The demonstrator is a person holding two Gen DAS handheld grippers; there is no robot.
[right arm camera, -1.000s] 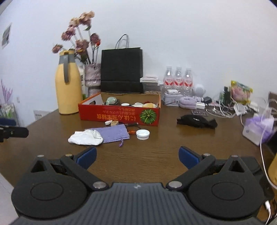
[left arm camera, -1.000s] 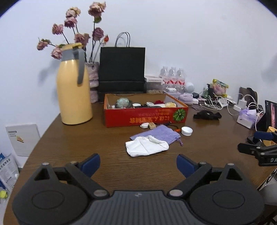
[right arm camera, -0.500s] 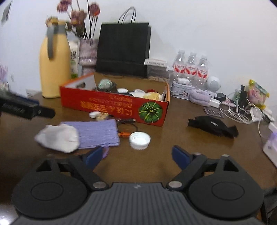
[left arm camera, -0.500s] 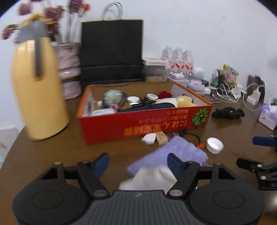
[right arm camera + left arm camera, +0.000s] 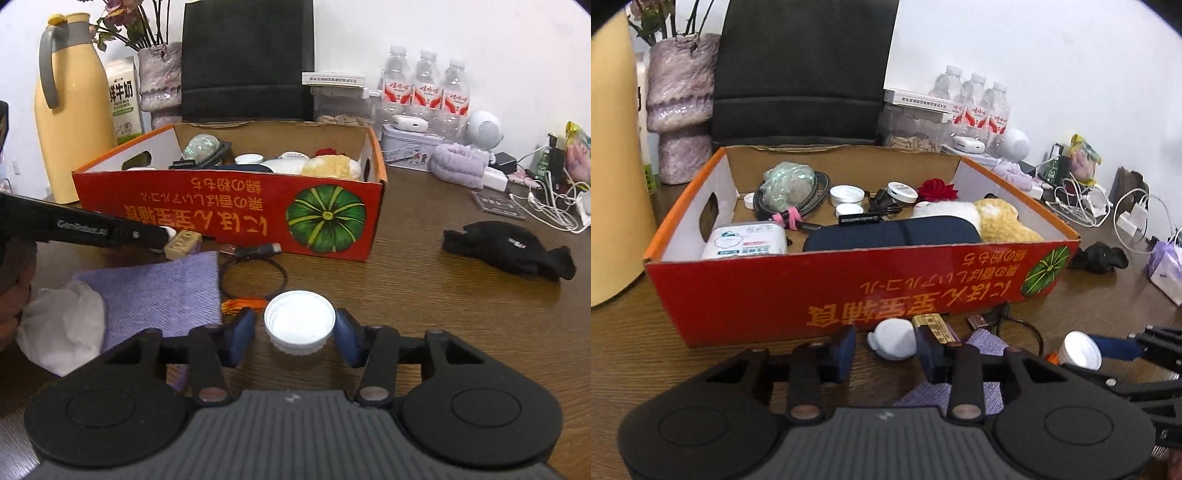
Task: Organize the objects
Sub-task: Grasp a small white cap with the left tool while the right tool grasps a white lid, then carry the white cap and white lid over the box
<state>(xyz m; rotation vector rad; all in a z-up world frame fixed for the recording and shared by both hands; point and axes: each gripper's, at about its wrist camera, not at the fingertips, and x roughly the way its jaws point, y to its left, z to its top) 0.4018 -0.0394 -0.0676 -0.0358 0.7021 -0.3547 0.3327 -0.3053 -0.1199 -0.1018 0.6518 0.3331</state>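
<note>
A red cardboard box [image 5: 849, 288] holding several small items stands on the wooden table; it also shows in the right wrist view [image 5: 229, 214]. My left gripper [image 5: 886, 349] is open, its fingers either side of a small white object [image 5: 892, 338] lying by a tan block [image 5: 932, 325] at the box's front. My right gripper [image 5: 295, 334] is open, its fingers either side of a white jar lid [image 5: 299, 325]. A purple cloth pouch [image 5: 159, 291] and a white crumpled cloth [image 5: 61, 326] lie left of the lid.
A yellow thermos [image 5: 70, 136], vase [image 5: 160, 81] and black paper bag [image 5: 247, 59] stand behind the box. Water bottles [image 5: 424, 96], a black cloth [image 5: 506, 249], a black cable loop [image 5: 253, 277] and white chargers [image 5: 546, 206] sit to the right.
Both grippers moved forward and down toward the table. The left one now straddles the small white object by the box; the right one straddles the white lid. Both narrowed their opening.
</note>
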